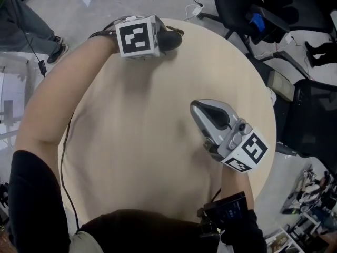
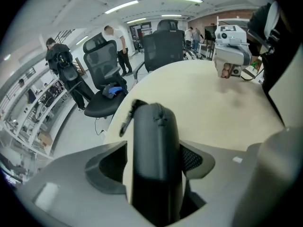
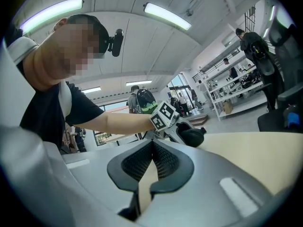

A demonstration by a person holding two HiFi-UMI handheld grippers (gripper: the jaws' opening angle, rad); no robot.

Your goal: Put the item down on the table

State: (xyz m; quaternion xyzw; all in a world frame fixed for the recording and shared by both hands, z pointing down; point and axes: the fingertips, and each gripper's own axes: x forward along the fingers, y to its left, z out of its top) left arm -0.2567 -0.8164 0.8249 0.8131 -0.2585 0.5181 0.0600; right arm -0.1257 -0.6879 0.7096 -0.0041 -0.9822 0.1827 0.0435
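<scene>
A black zipped case sits at the far edge of the round beige table. My left gripper points down around it. In the left gripper view the case stands upright between the jaws; a sliver of table shows between one pad and the case, so the jaws stand open around it. My right gripper hovers over the table's right half, level, its pads pressed together with nothing between them. From the right gripper view the case shows under the left gripper's marker cube.
Black office chairs stand beyond the table's far right edge, and another chair shows past the rim. Cables lie on the floor. People stand in the background. A cord runs along the table's left side.
</scene>
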